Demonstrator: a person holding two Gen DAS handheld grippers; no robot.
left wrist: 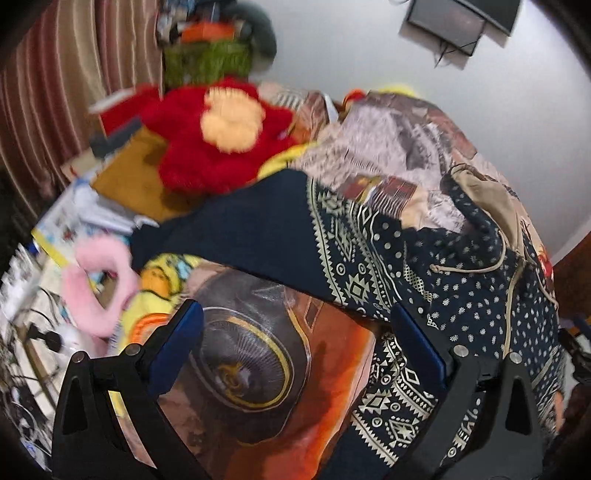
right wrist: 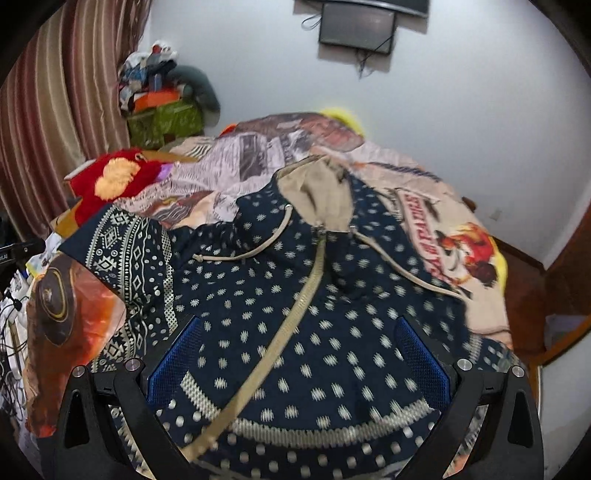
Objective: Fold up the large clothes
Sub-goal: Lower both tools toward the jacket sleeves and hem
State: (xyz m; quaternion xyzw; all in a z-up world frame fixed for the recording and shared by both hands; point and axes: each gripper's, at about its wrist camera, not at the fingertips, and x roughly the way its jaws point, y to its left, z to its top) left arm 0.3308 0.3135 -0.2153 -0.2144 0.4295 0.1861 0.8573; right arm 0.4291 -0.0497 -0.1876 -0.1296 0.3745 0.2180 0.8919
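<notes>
A: Bed point(right wrist: 476, 206)?
B: Printed cover; navy hoodie point(right wrist: 332, 325) spread across it, zip up, hood twd wall.
A: Grippers?
B: Left gripper point(left wrist: 295, 332) jaws apart over sleeve. Right gripper point(right wrist: 299, 343) apart, nothing held, above hoodie's front.

One hoodie point(right wrist: 295, 295) lies on one bed point(right wrist: 476, 302), with two drawstrings point(right wrist: 240, 254) and one zipper point(right wrist: 295, 314) down its front. One hood point(right wrist: 325, 192). Two grippers: the left gripper point(left wrist: 295, 354) and the right gripper point(right wrist: 299, 354), each with two blue fingers point(left wrist: 177, 347). One red plush point(left wrist: 218, 140), one pink fluffy ring point(left wrist: 99, 284), one green box point(right wrist: 166, 122), one striped curtain point(right wrist: 59, 110). On the wall, one dark screen point(right wrist: 356, 29).
</notes>
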